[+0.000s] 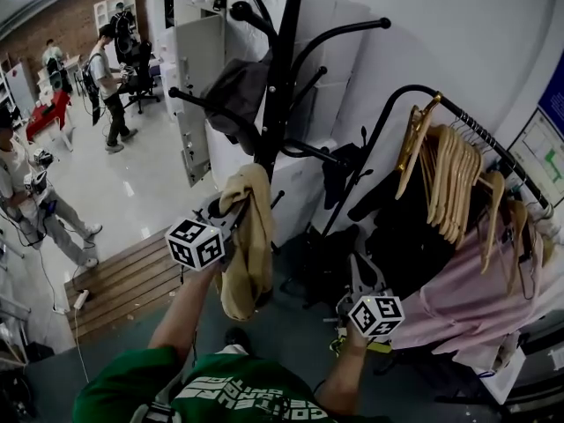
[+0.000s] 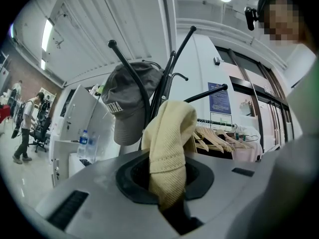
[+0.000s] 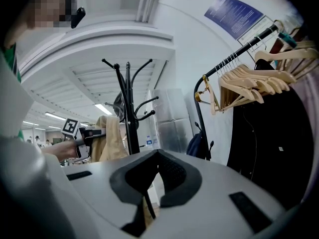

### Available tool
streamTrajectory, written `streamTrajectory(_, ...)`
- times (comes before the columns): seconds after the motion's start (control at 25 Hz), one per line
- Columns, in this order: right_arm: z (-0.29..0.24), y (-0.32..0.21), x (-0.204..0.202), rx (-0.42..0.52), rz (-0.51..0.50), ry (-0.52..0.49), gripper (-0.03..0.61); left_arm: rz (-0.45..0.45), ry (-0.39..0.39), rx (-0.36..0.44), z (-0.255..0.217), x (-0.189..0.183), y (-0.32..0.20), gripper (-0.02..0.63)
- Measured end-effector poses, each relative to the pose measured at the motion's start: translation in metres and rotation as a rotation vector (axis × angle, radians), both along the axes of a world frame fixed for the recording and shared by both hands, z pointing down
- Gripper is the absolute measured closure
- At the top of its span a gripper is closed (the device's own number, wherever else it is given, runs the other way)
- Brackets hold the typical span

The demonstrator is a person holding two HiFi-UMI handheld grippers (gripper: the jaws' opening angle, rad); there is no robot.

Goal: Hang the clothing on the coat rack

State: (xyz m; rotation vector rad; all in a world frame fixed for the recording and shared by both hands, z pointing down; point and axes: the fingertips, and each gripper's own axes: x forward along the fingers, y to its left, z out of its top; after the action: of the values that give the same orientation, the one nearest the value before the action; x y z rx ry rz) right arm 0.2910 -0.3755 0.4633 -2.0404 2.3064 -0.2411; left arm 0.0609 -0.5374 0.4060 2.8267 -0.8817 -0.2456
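A black coat rack (image 1: 280, 86) stands against the white wall, with a grey cap (image 1: 236, 91) on one of its left hooks. My left gripper (image 1: 222, 211) is shut on a beige garment (image 1: 249, 245), which hangs in a fold right beside the rack's pole. In the left gripper view the beige garment (image 2: 169, 148) rises out of the left gripper (image 2: 167, 183), with the cap (image 2: 130, 103) and the rack's hooks (image 2: 160, 91) just behind it. My right gripper (image 1: 358, 270) is lower and to the right, shut and holding nothing (image 3: 155, 156).
A clothes rail (image 1: 458, 122) with several wooden hangers, dark clothes and a pink garment (image 1: 476, 302) fills the right side. A white cabinet (image 1: 198, 86) stands behind the rack. A wooden pallet (image 1: 123, 280) lies on the floor at the left, with people beyond it.
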Motion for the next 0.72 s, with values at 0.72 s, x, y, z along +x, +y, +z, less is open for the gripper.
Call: streamTrajectory(0.72, 0.006, 0.001, -0.005, -0.030, -0.037, 0.008, 0.571, -0.058, -0.051, 0.108, 0.010, -0.002, 0.012, 0.566)
